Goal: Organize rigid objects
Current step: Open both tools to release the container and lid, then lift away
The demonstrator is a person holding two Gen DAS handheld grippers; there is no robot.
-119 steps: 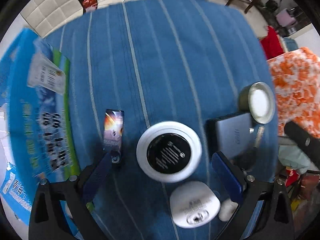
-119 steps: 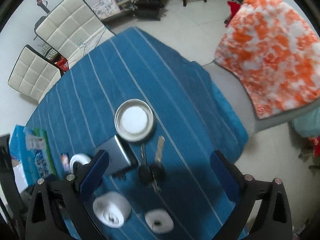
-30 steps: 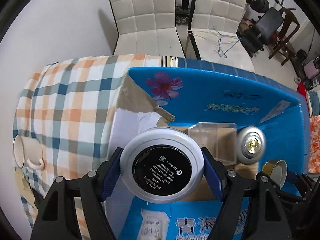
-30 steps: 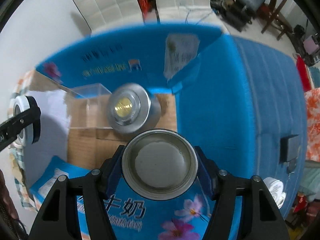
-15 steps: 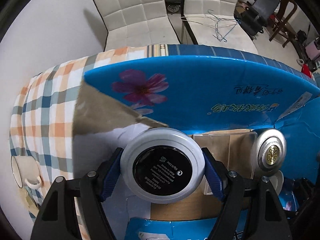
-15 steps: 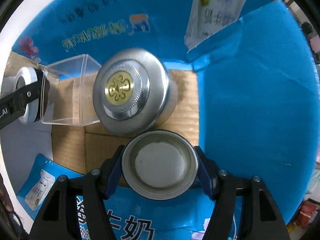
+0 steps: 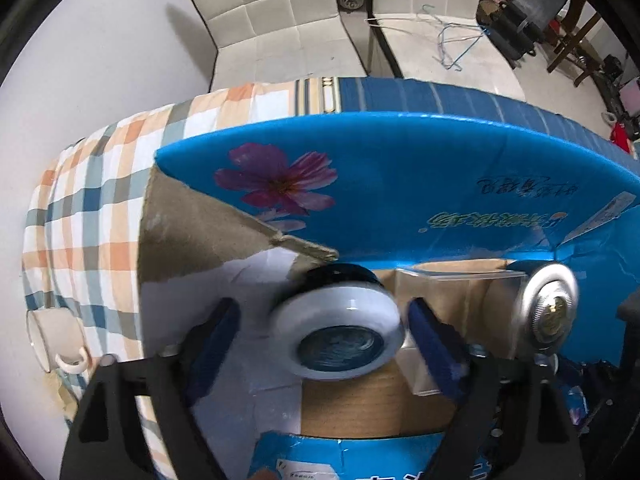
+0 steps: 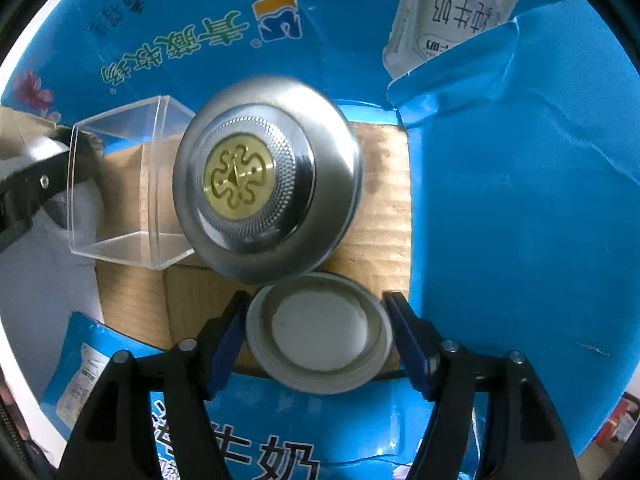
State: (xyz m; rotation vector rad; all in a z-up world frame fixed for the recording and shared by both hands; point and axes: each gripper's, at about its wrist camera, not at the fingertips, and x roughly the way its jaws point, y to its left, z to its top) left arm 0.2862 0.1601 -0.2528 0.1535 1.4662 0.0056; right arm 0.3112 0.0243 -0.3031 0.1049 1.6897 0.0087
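My left gripper is open over the blue cardboard box. The white round jar with a dark face is blurred between the fingers, free of both pads, tilted, at the box floor. My right gripper has its pads slightly apart from the round metal lid with a white inside, which lies on the box floor. A silver round tin with a gold emblem sits just beyond it, also in the left wrist view. A clear plastic box stands left of the tin.
The box walls and flaps rise around both grippers. A torn brown flap hangs over the box's left side. A checked cloth with a white mug lies left of the box. White chairs stand behind.
My left gripper has opened and the white jar has dropped out of it into the box. My right gripper has gone lower into the box and its fingers have loosened off the metal lid.
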